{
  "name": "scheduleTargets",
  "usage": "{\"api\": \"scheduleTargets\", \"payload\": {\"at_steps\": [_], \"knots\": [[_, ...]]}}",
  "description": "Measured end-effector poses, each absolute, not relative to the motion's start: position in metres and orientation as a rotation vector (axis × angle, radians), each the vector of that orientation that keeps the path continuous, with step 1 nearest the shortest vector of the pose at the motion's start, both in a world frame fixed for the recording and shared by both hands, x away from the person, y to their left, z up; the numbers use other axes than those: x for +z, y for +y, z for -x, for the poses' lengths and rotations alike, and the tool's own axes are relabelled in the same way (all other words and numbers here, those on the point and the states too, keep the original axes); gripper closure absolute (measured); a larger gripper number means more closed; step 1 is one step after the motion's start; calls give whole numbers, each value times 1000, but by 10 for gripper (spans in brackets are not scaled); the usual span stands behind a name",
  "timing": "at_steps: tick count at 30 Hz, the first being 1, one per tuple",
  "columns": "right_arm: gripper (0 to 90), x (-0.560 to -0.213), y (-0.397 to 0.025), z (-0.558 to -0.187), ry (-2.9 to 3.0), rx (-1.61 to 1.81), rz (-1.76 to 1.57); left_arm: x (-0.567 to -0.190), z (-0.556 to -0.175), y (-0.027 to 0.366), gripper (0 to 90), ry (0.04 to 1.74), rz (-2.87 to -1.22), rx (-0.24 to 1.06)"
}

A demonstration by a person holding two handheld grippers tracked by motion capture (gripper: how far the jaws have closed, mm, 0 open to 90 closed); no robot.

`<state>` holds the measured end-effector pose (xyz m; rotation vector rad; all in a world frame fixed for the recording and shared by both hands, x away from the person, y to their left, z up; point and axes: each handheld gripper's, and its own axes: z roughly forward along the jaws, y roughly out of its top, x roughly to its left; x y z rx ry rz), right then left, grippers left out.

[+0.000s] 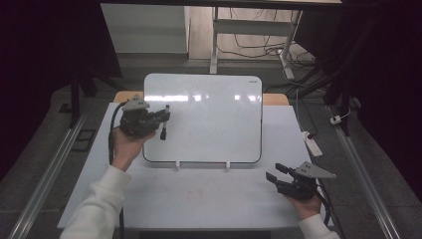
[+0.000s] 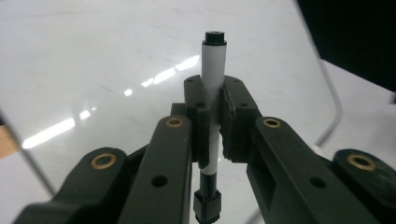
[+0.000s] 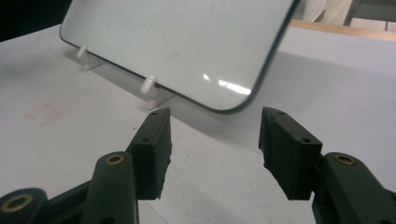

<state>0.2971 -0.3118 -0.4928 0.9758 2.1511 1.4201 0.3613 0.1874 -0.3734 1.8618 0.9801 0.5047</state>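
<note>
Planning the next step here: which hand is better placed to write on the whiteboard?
Left, probably. The left claw is shut on the marker and held at the whiteboard. The right claw is open, holds nothing, and sits low by the board's lower right corner.

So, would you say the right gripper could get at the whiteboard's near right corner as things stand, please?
Probably yes. The right gripper is open and holds nothing, and bare table lies between its jaws and the whiteboard corner, with nothing in between.
</note>
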Motion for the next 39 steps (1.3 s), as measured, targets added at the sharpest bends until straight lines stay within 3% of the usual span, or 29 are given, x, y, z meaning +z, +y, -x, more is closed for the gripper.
{"api": "scheduleTargets", "payload": {"at_steps": [19,39], "knots": [[445,-496,-307,-301,2166,1394,-949,-352,-447,199,809,1172,-1983,649],[445,-499,-309,-299,2173,1376,-965,-371,-475,184,791,1139,-2035,743]]}}
